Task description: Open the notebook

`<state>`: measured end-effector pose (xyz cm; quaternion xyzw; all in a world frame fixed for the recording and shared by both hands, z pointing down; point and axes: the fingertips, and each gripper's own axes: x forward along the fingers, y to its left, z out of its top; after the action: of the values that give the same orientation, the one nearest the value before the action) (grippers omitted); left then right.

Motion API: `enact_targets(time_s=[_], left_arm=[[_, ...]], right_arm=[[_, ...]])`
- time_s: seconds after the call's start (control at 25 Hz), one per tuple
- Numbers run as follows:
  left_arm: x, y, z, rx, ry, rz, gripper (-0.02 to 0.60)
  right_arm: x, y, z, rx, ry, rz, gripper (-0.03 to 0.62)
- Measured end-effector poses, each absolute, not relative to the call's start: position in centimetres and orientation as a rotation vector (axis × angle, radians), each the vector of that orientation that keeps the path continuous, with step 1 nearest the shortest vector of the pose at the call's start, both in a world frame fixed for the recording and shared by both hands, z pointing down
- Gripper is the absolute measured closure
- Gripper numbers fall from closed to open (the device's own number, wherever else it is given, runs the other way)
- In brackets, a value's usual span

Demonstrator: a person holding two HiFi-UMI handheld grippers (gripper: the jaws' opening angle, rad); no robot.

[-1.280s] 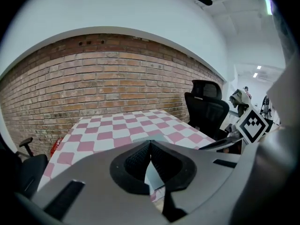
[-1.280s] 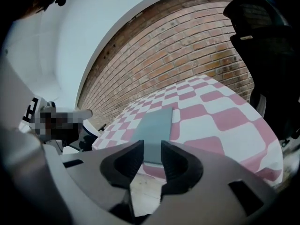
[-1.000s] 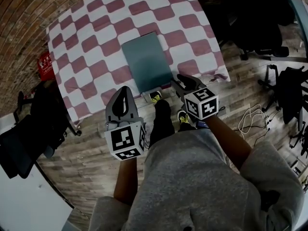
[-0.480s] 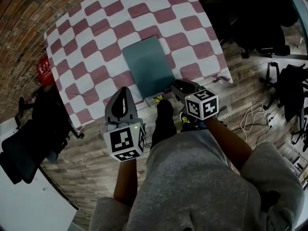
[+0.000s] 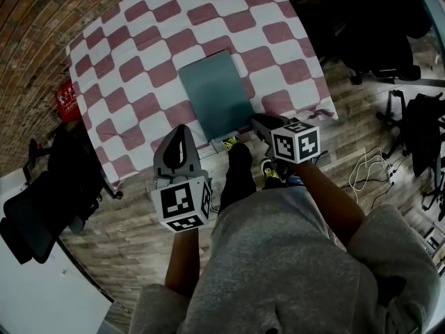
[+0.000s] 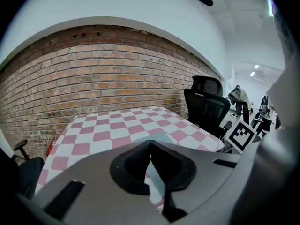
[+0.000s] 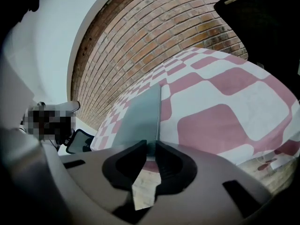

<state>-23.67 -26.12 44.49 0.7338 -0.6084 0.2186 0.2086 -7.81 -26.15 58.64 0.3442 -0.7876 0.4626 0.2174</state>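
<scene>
Pinching the closed notebook [image 5: 214, 92] at the worktop's [image 5: 139, 54] near edge: my right tongs [image 5: 260, 122] have just been closing on its cover's corner; left tongs [image 5: 179, 132] shut, empty. I should grip only the cover, lifting slowly.

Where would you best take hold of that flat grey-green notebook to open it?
Its near right corner, approached from the near side. The flat grey-green notebook lies closed on the pink-and-white checked tablecloth, that corner by the cloth's front edge, so jaws coming in low could probably slip around the thin cover there.
</scene>
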Motion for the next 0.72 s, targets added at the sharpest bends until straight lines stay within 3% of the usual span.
enact_targets(time_s=[0.72], left_arm=[[-24.6,-25.5,41.8,2.057,-1.773,0.581,0.571]], right_arm=[[-11.2,-25.0,49.7,0.778,-2.417,1.243,0.56]])
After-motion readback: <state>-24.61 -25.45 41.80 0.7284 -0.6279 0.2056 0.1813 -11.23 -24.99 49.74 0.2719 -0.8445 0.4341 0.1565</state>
